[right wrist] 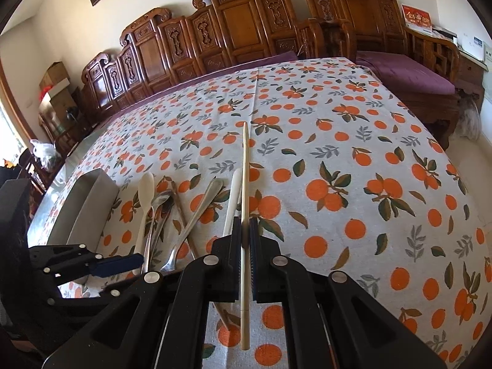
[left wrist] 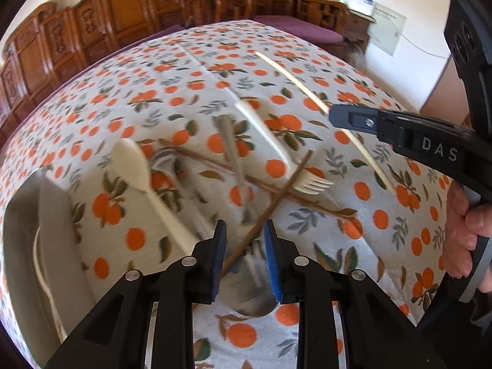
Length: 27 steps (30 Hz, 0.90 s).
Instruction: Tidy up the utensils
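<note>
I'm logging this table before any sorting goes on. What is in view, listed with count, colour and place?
pale chopstick: one, cream, clamped in the right gripper above the cloth
brown chopsticks: two, crossed mid-table
white fork: one, lying over the brown chopsticks
white spoon: one, left of the pile
metal utensils: several, silver, in the pile; count blurred
tray: one, grey, table's left edge, holding a pale utensil
tablecloth: one, white with oranges
wooden benches: brown, behind the table
left gripper: open over the pile
right gripper: shut
hand: one, holding the right gripper's handle
</note>
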Each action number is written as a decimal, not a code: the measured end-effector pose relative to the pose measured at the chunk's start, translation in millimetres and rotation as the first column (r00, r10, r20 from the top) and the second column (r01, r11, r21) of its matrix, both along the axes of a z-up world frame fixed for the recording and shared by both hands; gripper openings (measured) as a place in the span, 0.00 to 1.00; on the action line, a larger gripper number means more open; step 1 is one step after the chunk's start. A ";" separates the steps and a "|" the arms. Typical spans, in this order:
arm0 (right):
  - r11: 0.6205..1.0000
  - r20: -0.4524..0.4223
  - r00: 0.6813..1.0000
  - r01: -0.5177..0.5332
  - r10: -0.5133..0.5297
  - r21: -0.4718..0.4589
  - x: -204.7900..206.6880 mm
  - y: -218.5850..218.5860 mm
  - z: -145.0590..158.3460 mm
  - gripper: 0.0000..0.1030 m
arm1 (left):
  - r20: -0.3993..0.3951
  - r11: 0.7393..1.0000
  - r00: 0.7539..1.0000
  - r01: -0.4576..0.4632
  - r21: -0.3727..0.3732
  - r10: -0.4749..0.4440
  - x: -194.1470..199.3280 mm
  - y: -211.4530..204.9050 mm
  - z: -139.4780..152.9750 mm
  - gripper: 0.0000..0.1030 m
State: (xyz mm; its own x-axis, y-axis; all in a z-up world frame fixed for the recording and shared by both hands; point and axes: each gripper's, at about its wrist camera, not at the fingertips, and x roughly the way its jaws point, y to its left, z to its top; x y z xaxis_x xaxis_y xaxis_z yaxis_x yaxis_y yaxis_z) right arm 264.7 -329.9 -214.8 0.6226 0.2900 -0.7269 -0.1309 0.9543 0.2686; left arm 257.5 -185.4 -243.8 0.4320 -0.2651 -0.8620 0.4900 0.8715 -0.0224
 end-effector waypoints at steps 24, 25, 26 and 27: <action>1.000 0.001 1.000 -0.019 0.019 -0.002 0.6 7.5 0.9 0.06 | -0.019 1.000 1.000 0.001 -0.021 -0.001 -1.5 3.1 8.6 0.04; 1.000 0.001 1.000 -0.022 0.022 -0.004 0.6 8.4 0.8 0.06 | -0.016 1.000 1.000 -0.001 -0.025 0.001 -2.8 4.8 10.5 0.04; 1.000 0.000 1.000 -0.024 0.024 -0.005 0.8 9.5 0.6 0.06 | -0.011 1.000 1.000 -0.004 -0.029 0.004 -5.0 7.7 13.9 0.04; 1.000 0.000 1.000 -0.027 0.027 -0.007 0.7 10.8 0.5 0.06 | -0.007 0.999 1.000 -0.008 -0.034 0.008 -6.6 10.4 16.8 0.04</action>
State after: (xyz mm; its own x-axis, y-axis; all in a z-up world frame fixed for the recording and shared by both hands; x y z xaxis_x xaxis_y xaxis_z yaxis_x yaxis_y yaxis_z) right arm 265.4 -319.1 -214.4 0.6146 0.3017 -0.7289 -0.1566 0.9522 0.2621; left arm 250.9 -175.0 -227.0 0.4288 -0.2904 -0.8554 0.4824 0.8742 -0.0550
